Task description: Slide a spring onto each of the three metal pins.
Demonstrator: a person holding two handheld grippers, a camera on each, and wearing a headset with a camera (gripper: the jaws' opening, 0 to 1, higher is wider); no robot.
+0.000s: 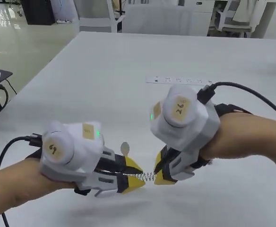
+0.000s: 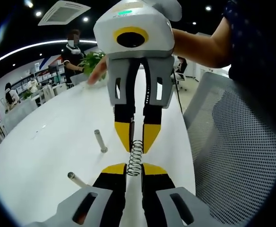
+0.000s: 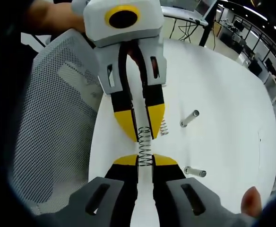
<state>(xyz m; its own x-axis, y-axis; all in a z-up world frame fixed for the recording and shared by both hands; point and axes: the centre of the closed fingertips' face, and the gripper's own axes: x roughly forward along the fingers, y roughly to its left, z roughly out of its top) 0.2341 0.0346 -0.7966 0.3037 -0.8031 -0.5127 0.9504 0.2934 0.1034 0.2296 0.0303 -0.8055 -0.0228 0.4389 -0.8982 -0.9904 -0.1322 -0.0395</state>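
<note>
Left gripper: jaws pressed nearly together, pinching the left end of the spring. The spring hangs just above the table, bridging both sets of tips. Right gripper: jaws likewise closed down on the spring's right end. I can't tell whether a pin runs inside the coil.

Risks, my read:
- Both ends are clamped, so any drift between my hands bows or stretches the coil.
- Releasing one side while it's loaded could flick it off the table edge, which is close.
- Squeezing harder could crush the end turns, and then it won't slide on.

Long axis runs tip to tip, left-right in the head view, roughly level. On the table off to the side are a pin and a second pin. A spare spring lies near my tips.
</note>
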